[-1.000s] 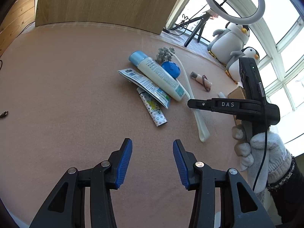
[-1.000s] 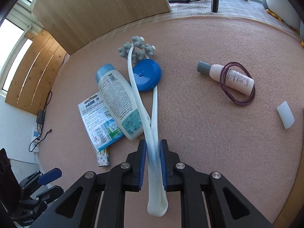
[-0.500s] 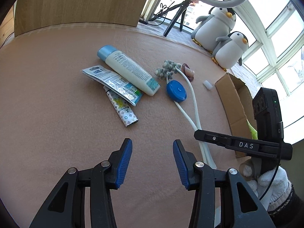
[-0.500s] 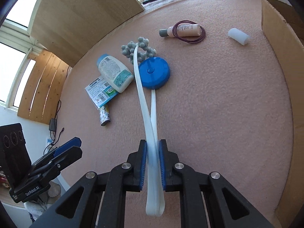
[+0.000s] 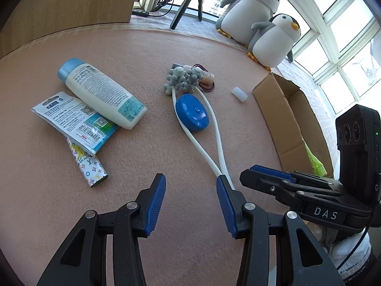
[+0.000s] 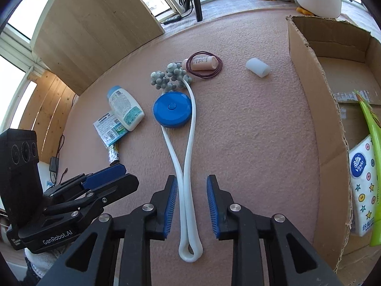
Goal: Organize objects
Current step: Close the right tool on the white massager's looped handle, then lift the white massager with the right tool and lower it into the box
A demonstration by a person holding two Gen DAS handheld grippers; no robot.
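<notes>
**Massager handle lies loose between our right tool's fingers**

Massager (image 6: 188,166) lies flat on the pink table (image 6: 250,143), its white looped handle between the spread fingers of our right tool (image 6: 192,202), nearer the left one. Its grey knobbed head rests beside the blue disc (image 6: 172,110). Our left tool (image 5: 190,202) hovers spread, empty.

We see bare pink felt (image 6: 257,143) between the white massager (image 6: 188,166) and the cardboard box (image 6: 316,109), broken only by a small white cap (image 6: 258,67) near the far end. Left of the massager, a blue round case (image 6: 172,110) touches its arms, and a lotion bottle (image 5: 102,93) lies over a flat packet (image 5: 73,121). The left gripper (image 6: 104,181) occupies the near-left approach.
</notes>
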